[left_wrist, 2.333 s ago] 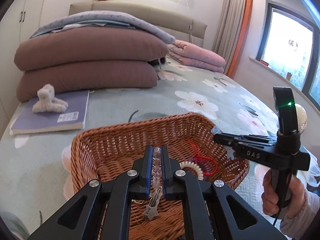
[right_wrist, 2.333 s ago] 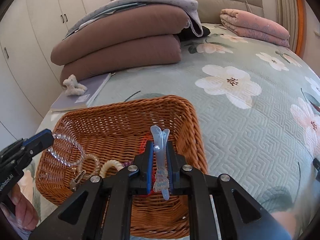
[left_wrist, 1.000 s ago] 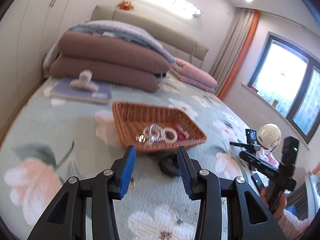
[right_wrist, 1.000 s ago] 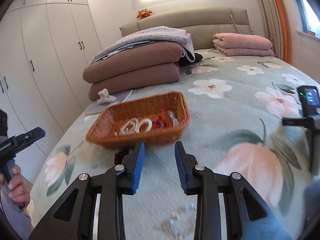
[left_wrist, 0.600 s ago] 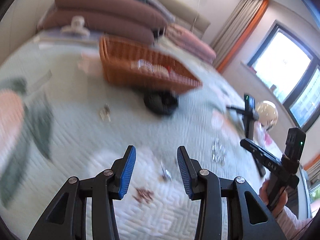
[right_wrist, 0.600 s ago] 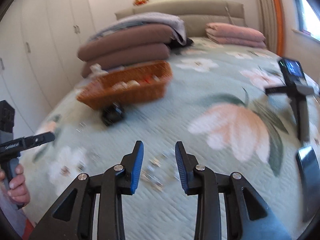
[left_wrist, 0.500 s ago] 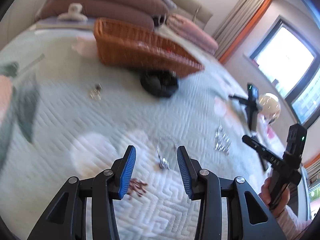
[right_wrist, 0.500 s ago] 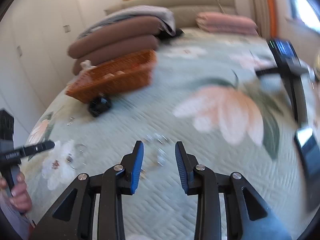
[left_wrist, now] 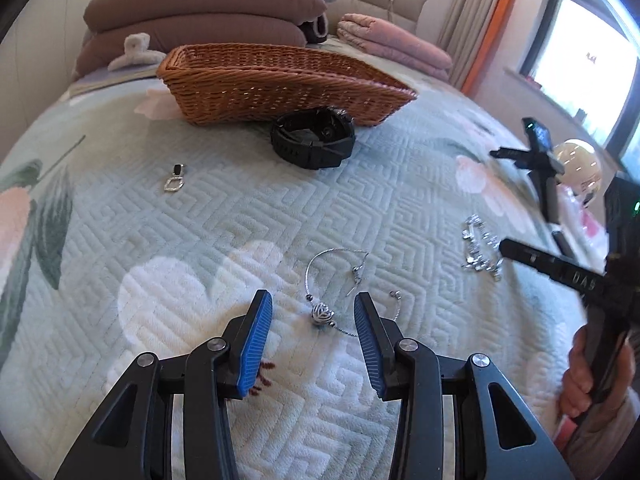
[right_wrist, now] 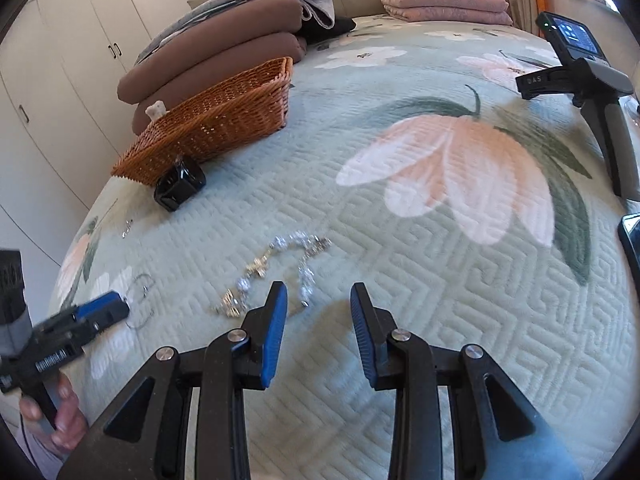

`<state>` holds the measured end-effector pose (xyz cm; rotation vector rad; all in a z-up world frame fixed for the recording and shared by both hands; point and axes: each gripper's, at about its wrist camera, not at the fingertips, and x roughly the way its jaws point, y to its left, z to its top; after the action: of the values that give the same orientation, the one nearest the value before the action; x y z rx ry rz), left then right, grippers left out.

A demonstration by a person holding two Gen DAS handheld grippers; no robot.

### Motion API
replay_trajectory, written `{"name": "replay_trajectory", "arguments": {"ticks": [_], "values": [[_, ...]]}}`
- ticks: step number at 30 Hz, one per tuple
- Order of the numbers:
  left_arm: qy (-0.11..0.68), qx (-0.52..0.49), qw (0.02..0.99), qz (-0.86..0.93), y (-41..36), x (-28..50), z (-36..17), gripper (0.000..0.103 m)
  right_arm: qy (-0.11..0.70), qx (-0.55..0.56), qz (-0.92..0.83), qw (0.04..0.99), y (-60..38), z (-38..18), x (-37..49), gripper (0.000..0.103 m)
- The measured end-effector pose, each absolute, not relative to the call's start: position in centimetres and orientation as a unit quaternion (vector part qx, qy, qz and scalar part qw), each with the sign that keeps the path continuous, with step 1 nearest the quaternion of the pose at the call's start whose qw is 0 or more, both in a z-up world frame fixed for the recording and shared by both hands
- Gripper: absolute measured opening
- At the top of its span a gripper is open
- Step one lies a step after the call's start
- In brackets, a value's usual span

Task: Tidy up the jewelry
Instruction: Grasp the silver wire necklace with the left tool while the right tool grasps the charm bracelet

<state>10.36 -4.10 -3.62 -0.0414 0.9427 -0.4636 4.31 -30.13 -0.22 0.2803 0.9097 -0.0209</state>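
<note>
Left hand-held gripper (left_wrist: 313,322) released, jaws straddling silver wire bracelet (left_wrist: 326,280) on bed (left_wrist: 200,240). Right hand-held gripper (right_wrist: 318,322) released, empty, crystal bracelet (right_wrist: 276,268) just ahead.

Both grippers are black with ribbed blue pads (left_wrist: 256,340) and silver screws (right_wrist: 236,335); the left gripper (left_wrist: 314,330) and right gripper (right_wrist: 318,328) look alike.

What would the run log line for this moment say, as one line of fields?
phase: reaching | left gripper: open over wire bangle | right gripper: open near crystal bracelet | basket: behind watch | bedspread: pendant loose
</note>
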Motion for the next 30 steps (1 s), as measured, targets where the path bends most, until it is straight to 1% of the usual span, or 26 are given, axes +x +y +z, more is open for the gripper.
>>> {"name": "replay_trajectory", "arguments": {"ticks": [7, 8, 10, 13, 15, 16, 17, 18, 19, 25, 30], "values": [[0.445, 0.039, 0.876, -0.184, -5.9, 9.8, -3.7, 0.042, 0.437, 0.107, -0.022, 0.893, -29.1, -0.6, 5.1, 0.036], [0.444, 0.042, 0.877, -0.181, -5.9, 9.7, -3.7, 0.040, 0.437, 0.108, -0.022, 0.893, -29.1, -0.6, 5.1, 0.036], [0.441, 0.052, 0.880, -0.170, -5.9, 9.5, -3.6, 0.029, 0.436, 0.106, -0.023, 0.893, -29.1, -0.7, 5.1, 0.036], [0.441, 0.066, 0.882, -0.154, -6.2, 9.5, -3.7, 0.022, 0.434, 0.094, -0.030, 0.895, -28.7, -0.8, 5.1, 0.035], [0.437, 0.084, 0.884, -0.143, -6.7, 9.4, -3.8, 0.020, 0.433, 0.083, -0.041, 0.896, -28.4, -0.8, 5.0, 0.030], [0.434, 0.091, 0.885, -0.139, -6.9, 9.2, -3.7, 0.013, 0.432, 0.079, -0.045, 0.897, -28.3, -0.8, 4.9, 0.025], [0.431, 0.096, 0.886, -0.137, -7.0, 9.1, -3.7, 0.010, 0.430, 0.077, -0.046, 0.898, -28.3, -0.8, 4.9, 0.018], [0.429, 0.097, 0.888, -0.138, -7.0, 8.9, -3.6, 0.010, 0.428, 0.077, -0.046, 0.899, -28.3, -0.7, 4.8, 0.014], [0.426, 0.095, 0.889, -0.139, -6.9, 8.8, -3.5, 0.010, 0.426, 0.079, -0.045, 0.900, -28.3, -0.7, 4.7, 0.012], [0.421, 0.053, 0.892, -0.156, -5.5, 8.8, -3.0, 0.010, 0.391, 0.083, -0.037, 0.916, -28.4, 0.2, 3.4, 0.012], [0.425, 0.022, 0.889, -0.169, -4.6, 9.2, -3.3, 0.010, 0.387, 0.082, -0.032, 0.918, -28.3, 0.3, 3.4, 0.012]]}}
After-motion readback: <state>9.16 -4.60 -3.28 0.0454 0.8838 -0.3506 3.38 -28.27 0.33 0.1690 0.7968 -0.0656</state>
